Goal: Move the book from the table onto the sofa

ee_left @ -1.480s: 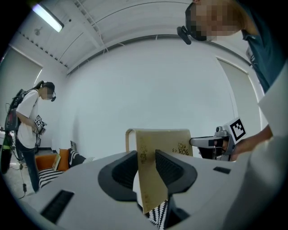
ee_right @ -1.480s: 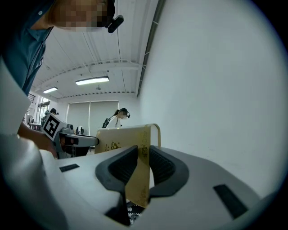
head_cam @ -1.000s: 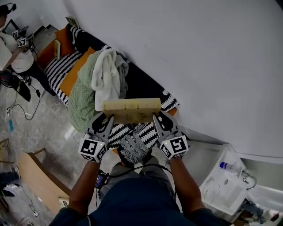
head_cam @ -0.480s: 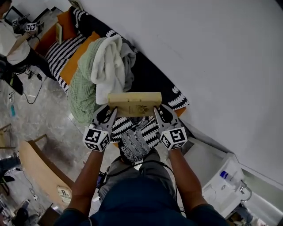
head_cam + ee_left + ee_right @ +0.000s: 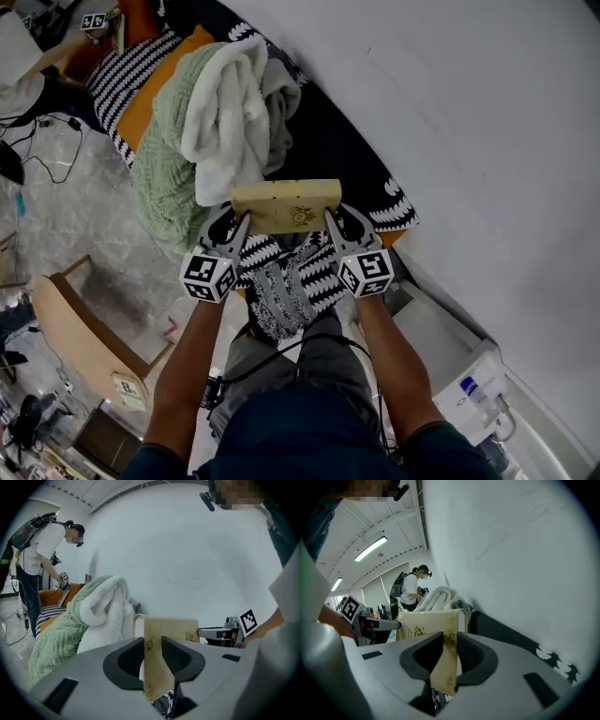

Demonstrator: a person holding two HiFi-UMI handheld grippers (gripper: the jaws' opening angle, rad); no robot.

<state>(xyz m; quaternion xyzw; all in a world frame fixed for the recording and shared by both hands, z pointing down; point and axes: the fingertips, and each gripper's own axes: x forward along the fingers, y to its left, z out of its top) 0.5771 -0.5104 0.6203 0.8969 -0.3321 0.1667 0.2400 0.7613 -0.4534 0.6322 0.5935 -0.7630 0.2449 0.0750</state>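
Book (image 5: 286, 205), clenched by left gripper (image 5: 236, 221) and right gripper (image 5: 336, 221), hangs mid-frame over sofa (image 5: 323, 155); 1 slack jaw could drop it.

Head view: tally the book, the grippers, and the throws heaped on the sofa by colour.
Books: 1, the tan hardcover book
Grippers: 2, the left gripper and the right gripper, both shut on the book's ends
Green throws: 1, the green knitted throw
White throws: 1, the white fluffy throw
Grey throws: 1, the grey throw
Total: 6
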